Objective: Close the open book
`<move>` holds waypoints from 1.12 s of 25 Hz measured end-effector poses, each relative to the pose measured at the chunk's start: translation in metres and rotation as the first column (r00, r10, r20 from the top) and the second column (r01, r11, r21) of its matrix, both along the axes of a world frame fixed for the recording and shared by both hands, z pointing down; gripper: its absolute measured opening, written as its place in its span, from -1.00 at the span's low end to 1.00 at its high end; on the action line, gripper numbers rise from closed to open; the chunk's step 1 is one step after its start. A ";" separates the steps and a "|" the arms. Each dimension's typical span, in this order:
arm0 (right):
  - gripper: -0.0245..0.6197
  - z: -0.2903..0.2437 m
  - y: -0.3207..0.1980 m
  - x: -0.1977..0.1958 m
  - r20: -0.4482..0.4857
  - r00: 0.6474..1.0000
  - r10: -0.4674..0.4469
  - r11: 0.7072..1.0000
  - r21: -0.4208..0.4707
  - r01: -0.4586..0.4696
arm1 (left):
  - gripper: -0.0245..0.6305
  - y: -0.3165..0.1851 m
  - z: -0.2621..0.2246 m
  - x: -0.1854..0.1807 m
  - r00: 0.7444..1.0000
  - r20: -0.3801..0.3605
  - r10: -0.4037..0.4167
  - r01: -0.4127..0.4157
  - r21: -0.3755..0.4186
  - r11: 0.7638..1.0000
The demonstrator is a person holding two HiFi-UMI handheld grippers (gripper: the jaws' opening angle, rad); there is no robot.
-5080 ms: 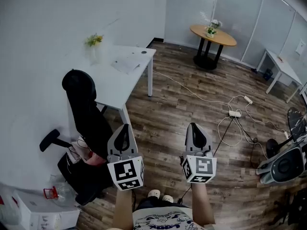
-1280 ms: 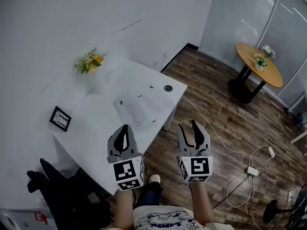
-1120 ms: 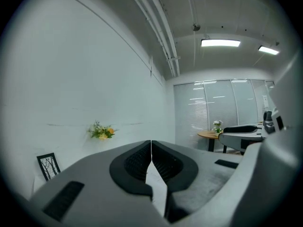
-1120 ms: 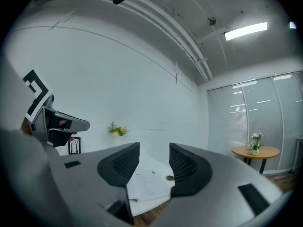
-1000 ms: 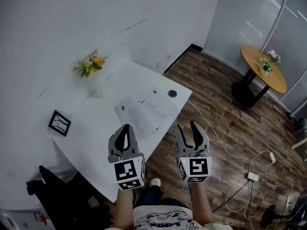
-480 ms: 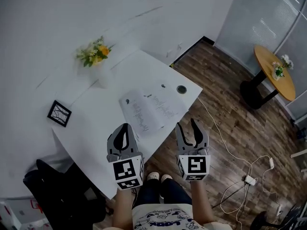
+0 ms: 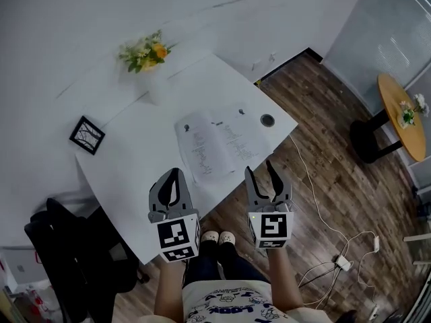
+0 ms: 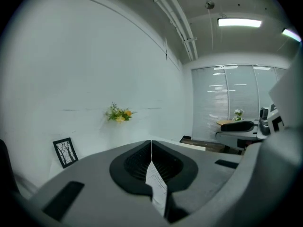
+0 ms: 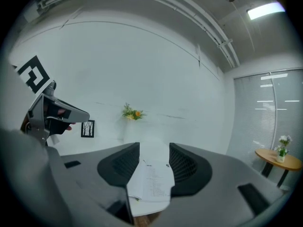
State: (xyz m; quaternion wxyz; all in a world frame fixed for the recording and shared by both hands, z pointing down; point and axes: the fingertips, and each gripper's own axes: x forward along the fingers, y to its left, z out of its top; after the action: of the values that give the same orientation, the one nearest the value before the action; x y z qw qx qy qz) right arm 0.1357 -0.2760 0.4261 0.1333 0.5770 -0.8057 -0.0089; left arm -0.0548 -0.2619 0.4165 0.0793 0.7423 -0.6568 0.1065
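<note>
An open book [image 7: 222,143] with white printed pages lies flat near the front right corner of the white desk [image 7: 141,167]. Both grippers hover at the desk's near edge, short of the book and touching nothing. My left gripper [image 7: 173,175] is shut and empty; in the left gripper view [image 8: 151,148] only a sliver of the book [image 8: 156,188] shows past its closed jaws. My right gripper [image 7: 259,172] is open with nothing in it. Its own view [image 9: 154,155] shows the book [image 9: 151,181] lying ahead between the jaws.
A vase of yellow flowers [image 7: 149,56] and a small picture frame [image 7: 86,134] stand at the back of the desk. A round cable hole [image 7: 267,120] sits right of the book. A black chair [image 7: 60,247] is at left. Cables [image 7: 343,261] lie on the wooden floor.
The view has swung and closed in on the desk, so the book now lies just ahead of both grippers. The right gripper, shut five seconds ago, stands open.
</note>
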 end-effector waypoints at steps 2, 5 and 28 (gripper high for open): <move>-0.34 0.006 -0.003 -0.005 -0.011 1.000 -0.029 0.999 -0.013 0.029 | -0.85 0.000 0.005 -0.002 1.000 0.005 -0.015 0.015 -0.012 1.000; -0.34 0.019 -0.007 -0.010 -0.057 0.996 -0.062 0.998 -0.026 0.061 | -0.85 0.000 0.012 -0.004 0.999 0.011 -0.031 0.031 -0.026 0.999; -0.34 0.162 -0.007 -0.071 -0.617 0.697 -0.364 0.924 -0.144 0.355 | -0.85 0.019 0.071 -0.040 0.990 0.048 -0.134 0.140 -0.148 0.979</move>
State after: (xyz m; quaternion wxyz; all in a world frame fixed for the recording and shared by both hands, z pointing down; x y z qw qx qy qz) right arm 0.0652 -0.2829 0.5880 0.3963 0.3704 -0.8100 -0.2228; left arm -0.0946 -0.2431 0.4879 0.1299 0.6851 -0.6976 0.1645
